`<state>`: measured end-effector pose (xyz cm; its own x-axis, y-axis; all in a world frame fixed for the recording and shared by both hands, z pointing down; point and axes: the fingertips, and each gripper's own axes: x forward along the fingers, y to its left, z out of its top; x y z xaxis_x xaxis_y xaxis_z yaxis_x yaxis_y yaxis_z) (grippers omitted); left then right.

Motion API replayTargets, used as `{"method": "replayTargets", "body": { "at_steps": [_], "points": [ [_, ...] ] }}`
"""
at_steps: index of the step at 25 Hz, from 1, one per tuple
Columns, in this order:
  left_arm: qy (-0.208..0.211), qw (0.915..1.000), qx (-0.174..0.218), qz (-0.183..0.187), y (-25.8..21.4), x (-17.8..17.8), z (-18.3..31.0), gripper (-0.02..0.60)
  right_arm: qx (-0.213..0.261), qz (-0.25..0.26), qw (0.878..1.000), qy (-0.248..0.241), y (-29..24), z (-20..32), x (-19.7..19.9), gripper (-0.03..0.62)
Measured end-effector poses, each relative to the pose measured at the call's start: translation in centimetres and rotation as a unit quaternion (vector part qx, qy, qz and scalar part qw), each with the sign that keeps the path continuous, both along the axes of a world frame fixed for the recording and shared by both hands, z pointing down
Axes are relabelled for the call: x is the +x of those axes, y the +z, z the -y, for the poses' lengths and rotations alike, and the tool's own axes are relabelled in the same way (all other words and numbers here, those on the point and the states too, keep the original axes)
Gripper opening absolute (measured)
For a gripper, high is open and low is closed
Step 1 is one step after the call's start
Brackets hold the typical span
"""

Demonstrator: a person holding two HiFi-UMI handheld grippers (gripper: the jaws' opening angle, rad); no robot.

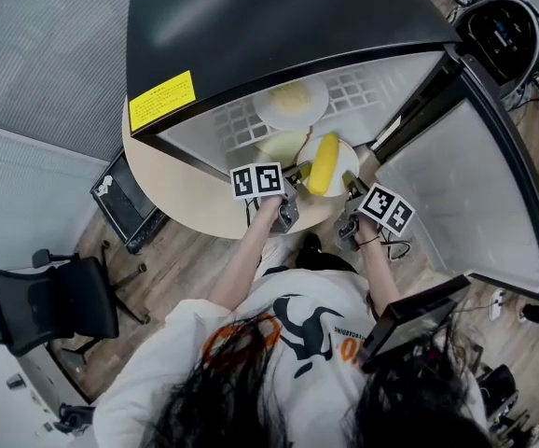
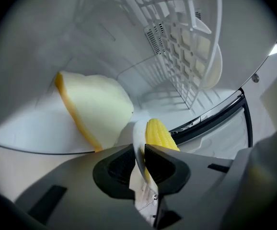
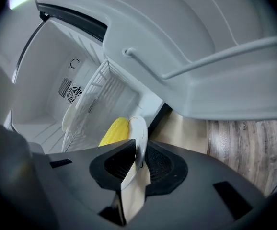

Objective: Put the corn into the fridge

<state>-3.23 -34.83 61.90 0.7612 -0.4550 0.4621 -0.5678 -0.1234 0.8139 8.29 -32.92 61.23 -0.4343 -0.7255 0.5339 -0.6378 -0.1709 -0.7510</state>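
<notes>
Head view: near centre frame, corn (image 1: 323, 162) lying on a white plate (image 1: 345, 154) at the mouth of the open fridge (image 1: 279, 26), with the door (image 1: 456, 185) swung out at the right; left hand-held gripper (image 1: 296, 177) clamped on the plate's left rim, right hand-held gripper (image 1: 350, 183) clamped on its lower right rim; higher in the frame, a second plate (image 1: 291, 102) resting on a wire shelf (image 1: 237, 124); round beige table (image 1: 186, 189) under the fridge at left, office chair (image 1: 50, 301) at lower left. Left gripper view: jaws of the left hand-held gripper (image 2: 139, 164) closed on the thin plate (image 2: 138, 140) edge at lower centre, corn (image 2: 158, 134) just beyond and right of it; pale wedge with a yellow rind (image 2: 98, 110) on the fridge's lower shelf at left, wire shelf (image 2: 177, 47) at upper right. Right gripper view: jaws of the right hand-held gripper (image 3: 138, 162) pinching the plate (image 3: 139, 131) rim, corn (image 3: 114, 131) to its left, fridge interior at left, door (image 3: 201, 56) filling the upper right, wooden floor (image 3: 253, 147) at right
</notes>
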Motion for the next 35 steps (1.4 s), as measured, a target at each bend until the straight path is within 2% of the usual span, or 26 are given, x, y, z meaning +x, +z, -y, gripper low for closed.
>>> {"method": "replayTargets", "body": {
  "at_steps": [4,8,13,16,19,23,27,31,33,35],
  "points": [
    [-0.024,0.9995,0.011,0.017,0.0,-0.1,1.8,0.058,-0.009,0.026,0.999,0.018,1.0,0.4,-0.3,0.067],
    [-0.025,0.9986,0.023,0.042,0.1,0.8,3.0,0.058,-0.034,0.075,0.995,0.062,2.1,0.2,0.3,0.072],
    [-0.012,0.9962,0.044,0.074,0.3,1.4,2.9,0.06,-0.033,0.078,0.991,0.107,2.2,0.5,1.2,0.068],
    [-0.012,0.9952,0.036,0.09,0.4,1.4,3.0,0.061,-0.041,0.086,0.986,0.138,2.4,0.5,1.3,0.064],
    [0.008,0.992,0.03,0.122,0.7,1.6,2.9,0.072,-0.048,0.085,0.981,0.166,2.7,0.4,1.5,0.061],
    [0.06,0.9847,0.049,0.156,0.7,1.8,2.2,0.103,-0.064,0.099,0.969,0.216,2.9,0.4,1.9,0.052],
    [0.065,0.9856,0.039,0.151,0.6,1.6,1.8,0.12,-0.065,0.106,0.961,0.246,2.4,0.9,2.1,0.043],
    [0.099,0.9817,0.031,0.16,0.3,1.4,1.0,0.174,-0.051,0.096,0.957,0.269,1.8,2.0,2.4,0.032],
    [0.087,0.9825,0.037,0.16,-0.2,0.6,1.0,0.178,-0.033,0.073,0.961,0.264,1.4,2.7,2.6,0.031],
    [0.066,0.988,0.03,0.136,-0.4,0.0,0.7,0.178,-0.026,0.07,0.963,0.26,1.5,3.2,2.5,0.031]
  ]
}}
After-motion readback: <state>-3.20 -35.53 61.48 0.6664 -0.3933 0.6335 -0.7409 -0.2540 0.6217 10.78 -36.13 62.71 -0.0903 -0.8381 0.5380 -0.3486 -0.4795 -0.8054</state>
